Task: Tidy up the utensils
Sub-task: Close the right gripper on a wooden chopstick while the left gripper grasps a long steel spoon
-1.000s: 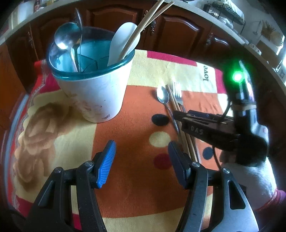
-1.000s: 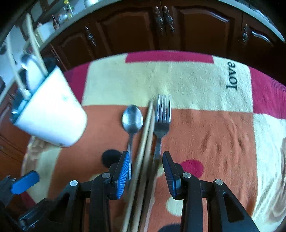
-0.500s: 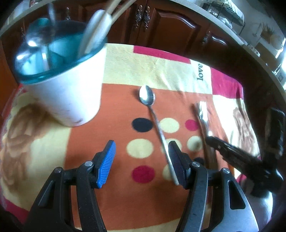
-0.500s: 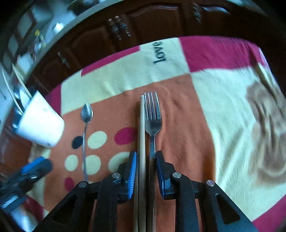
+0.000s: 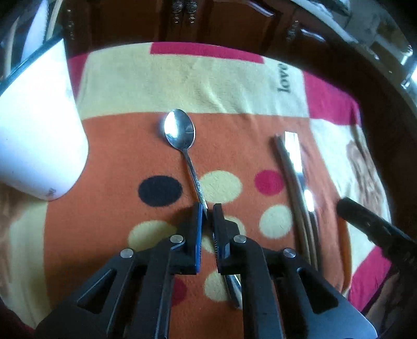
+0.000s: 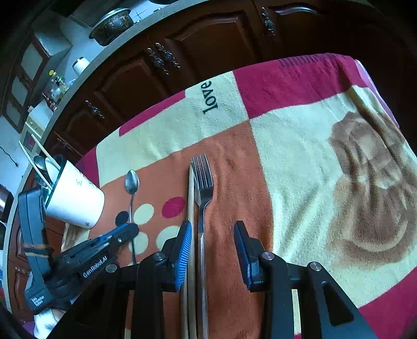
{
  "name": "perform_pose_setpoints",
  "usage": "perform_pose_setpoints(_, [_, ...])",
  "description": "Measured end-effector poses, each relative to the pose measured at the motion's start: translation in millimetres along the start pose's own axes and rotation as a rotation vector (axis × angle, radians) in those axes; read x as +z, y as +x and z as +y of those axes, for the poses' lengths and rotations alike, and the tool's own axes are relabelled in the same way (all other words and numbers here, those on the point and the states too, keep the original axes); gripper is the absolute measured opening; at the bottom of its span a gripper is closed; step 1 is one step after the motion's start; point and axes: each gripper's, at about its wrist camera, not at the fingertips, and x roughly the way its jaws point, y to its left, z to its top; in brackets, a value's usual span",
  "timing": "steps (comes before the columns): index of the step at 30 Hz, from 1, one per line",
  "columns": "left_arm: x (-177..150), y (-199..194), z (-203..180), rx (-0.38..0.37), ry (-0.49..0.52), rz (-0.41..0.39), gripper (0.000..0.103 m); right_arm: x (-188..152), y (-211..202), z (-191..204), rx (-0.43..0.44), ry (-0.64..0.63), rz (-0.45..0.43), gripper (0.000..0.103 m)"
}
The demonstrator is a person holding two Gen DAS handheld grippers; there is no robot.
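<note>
A steel spoon [image 5: 179,130] lies on the orange patch of the blanket, bowl pointing away. My left gripper [image 5: 207,208] is closing on the spoon's handle, which sits pinched between the blue pads. In the right wrist view that gripper [image 6: 127,232] reaches in from the left over the spoon [image 6: 132,182]. A fork [image 6: 202,182] and a pair of wooden chopsticks [image 6: 191,208] lie side by side further right. My right gripper [image 6: 213,242] straddles their handles with its jaws opening and its pads off them. The white utensil cup [image 5: 39,130] stands at the left with utensils in it.
The patterned blanket [image 6: 299,156] covers the table, with the word "love" near its far edge. Dark wooden cabinets [image 6: 208,44] run behind the table. A counter above them carries a pot [image 6: 112,23] and small bottles. My right gripper's body [image 5: 365,224] juts in at the right.
My left gripper came down over the spoon handle and its wide jaws closed on it. The right gripper carried the chopsticks and fork away from the spoon, then its jaws spread.
</note>
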Motion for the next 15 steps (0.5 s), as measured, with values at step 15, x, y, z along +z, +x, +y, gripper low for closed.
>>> perform_pose_setpoints(15, [-53.9,-51.3,-0.7,-0.108,0.085,0.009,0.018,-0.3,31.2,44.3,-0.002,-0.212,0.042,0.024])
